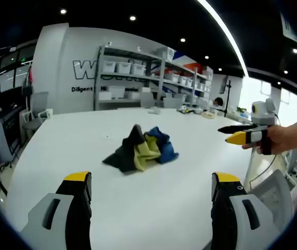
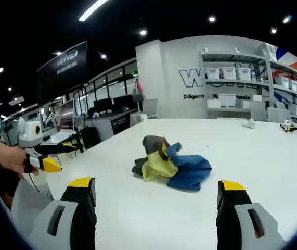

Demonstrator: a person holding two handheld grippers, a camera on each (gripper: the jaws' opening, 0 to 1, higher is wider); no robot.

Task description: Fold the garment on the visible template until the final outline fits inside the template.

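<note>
A crumpled garment (image 1: 142, 150) in dark grey, yellow-green and blue lies in a heap on the white table (image 1: 153, 208). In the left gripper view my left gripper (image 1: 152, 182) is open, its two yellow-tipped jaws wide apart and short of the heap, with nothing between them. My right gripper (image 1: 239, 134), held by a hand, hovers over the table's right edge. In the right gripper view the same garment (image 2: 171, 164) sits ahead of my open right gripper (image 2: 157, 185). The left gripper (image 2: 52, 156) shows at the left, held in a hand beyond the table (image 2: 153, 219).
Shelves with white bins (image 1: 138, 70) stand against the far wall. A grey chair (image 1: 36, 112) is at the table's far left. Small items (image 1: 197, 110) lie at the table's far end. A chair back (image 1: 270, 195) stands by the near right edge.
</note>
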